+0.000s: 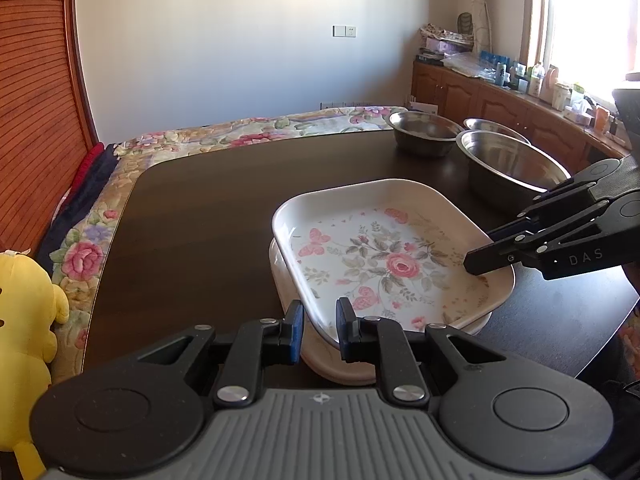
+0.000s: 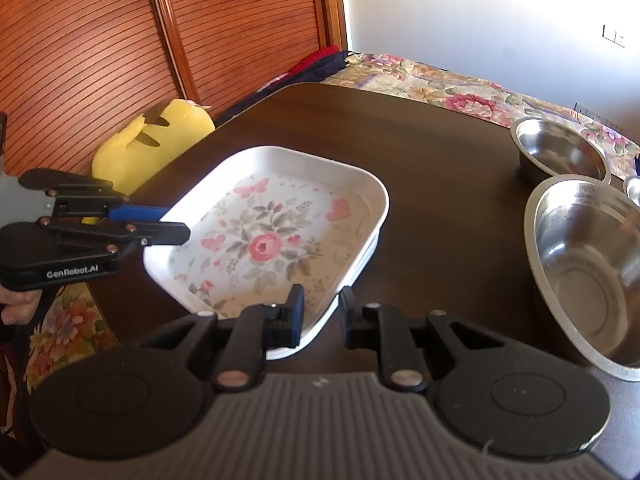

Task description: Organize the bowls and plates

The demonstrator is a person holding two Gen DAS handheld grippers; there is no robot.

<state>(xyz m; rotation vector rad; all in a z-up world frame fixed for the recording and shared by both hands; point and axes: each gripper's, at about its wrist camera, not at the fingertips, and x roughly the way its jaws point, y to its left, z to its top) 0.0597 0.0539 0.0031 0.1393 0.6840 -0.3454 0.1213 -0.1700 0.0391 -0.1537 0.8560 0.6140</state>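
The floral plate (stiff, probably light and slick) is pinched at opposite rims by the left gripper and the right gripper. It is best held there, over the lower plate near the table's front edge.

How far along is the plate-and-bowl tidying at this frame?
Done: little that shows. A second white plate already lies under the floral plate. In hand: the left gripper and right gripper each clamp a rim of the floral plate, holding it tilted over the lower plate, so it is being stacked or lifted. Left: three steel bowls stand separate on the table, unstacked.
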